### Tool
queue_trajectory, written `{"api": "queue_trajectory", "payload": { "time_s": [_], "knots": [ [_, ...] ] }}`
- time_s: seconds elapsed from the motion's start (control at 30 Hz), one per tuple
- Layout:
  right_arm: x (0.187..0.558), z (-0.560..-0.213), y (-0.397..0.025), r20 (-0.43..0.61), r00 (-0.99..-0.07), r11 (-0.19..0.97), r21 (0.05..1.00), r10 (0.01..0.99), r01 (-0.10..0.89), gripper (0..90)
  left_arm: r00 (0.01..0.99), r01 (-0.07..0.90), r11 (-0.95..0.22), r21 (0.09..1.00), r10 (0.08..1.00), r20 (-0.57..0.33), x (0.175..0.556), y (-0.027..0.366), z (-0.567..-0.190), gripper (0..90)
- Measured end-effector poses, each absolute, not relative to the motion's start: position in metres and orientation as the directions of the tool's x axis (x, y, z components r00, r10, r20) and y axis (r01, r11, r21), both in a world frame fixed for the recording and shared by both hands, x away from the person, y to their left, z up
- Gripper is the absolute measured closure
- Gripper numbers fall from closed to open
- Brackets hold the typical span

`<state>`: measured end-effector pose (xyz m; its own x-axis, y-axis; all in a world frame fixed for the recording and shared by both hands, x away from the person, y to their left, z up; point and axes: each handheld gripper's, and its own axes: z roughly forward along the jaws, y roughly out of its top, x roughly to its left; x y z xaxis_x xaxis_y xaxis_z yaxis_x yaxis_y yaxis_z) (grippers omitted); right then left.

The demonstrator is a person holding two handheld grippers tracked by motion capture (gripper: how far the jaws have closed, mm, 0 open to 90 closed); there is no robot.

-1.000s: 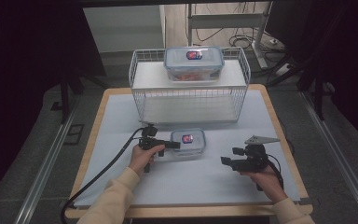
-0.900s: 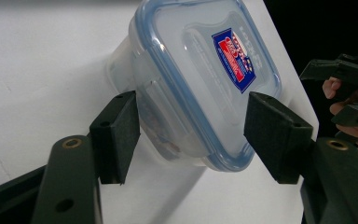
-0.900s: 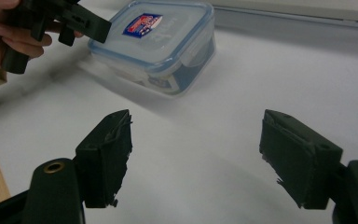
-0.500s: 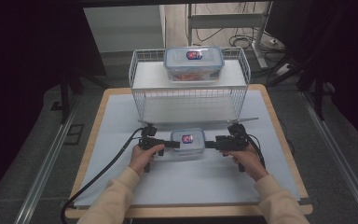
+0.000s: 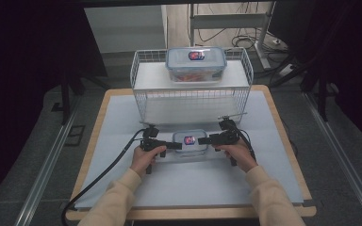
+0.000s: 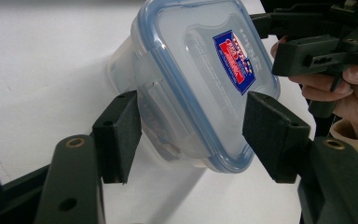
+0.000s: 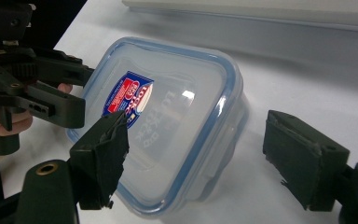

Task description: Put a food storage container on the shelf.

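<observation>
Your left claw (image 6: pixel 191 135) stands wide, its jaws to either side of one end of the small container (image 5: pixel 190 141); your right claw (image 7: pixel 205 158) stands wide at the opposite end, with a gap showing at its outer jaw. The container lies lid-up on the bench (image 5: pixel 122 122), its long axis running left to right between your two claws, its label (image 6: pixel 235 60) facing up. Behind it stands the wire basket (image 5: pixel 141 101), carrying a larger container (image 5: pixel 195 63) on top.
</observation>
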<state>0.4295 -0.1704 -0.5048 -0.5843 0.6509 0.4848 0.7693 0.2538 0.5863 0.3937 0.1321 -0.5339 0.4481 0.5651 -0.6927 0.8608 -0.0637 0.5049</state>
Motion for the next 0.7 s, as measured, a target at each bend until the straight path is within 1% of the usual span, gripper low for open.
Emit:
{"api": "queue_trajectory", "payload": {
  "time_s": [0.33,0.43,0.5,0.53,0.63,0.7],
  "knots": [
    [0.4382,-0.5106,-0.1653,0.529,-0.560,0.268,0.529,0.637,0.805,21.9,0.450,0.860,-0.064,0.506,0.565,-0.692,0.3937,0.1320,-0.5340,37.9],
    [0.4397,-0.5132,-0.1640,0.564,-0.552,0.266,0.510,0.614,0.818,25.0,0.450,0.860,-0.063,0.507,0.565,-0.692,0.3936,0.1318,-0.5341,38.0],
    [0.4396,-0.5141,-0.1628,0.572,-0.548,0.263,0.506,0.610,0.821,25.3,0.449,0.860,-0.063,0.507,0.565,-0.692,0.3935,0.1318,-0.5341,38.0],
    [0.4397,-0.5139,-0.1630,0.573,-0.545,0.260,0.504,0.613,0.823,26.9,0.451,0.859,-0.064,0.508,0.566,-0.691,0.3932,0.1317,-0.5339,38.1],
    [0.4380,-0.5110,-0.1679,0.579,-0.541,0.249,0.509,0.610,0.824,35.9,0.457,0.854,-0.068,0.516,0.572,-0.681,0.3915,0.1311,-0.5328,38.2],
    [0.4339,-0.5088,-0.1713,0.572,-0.552,0.253,0.520,0.606,0.816,39.0,0.469,0.847,-0.076,0.527,0.575,-0.671,0.3892,0.1298,-0.5315,38.8]
  ]
}}
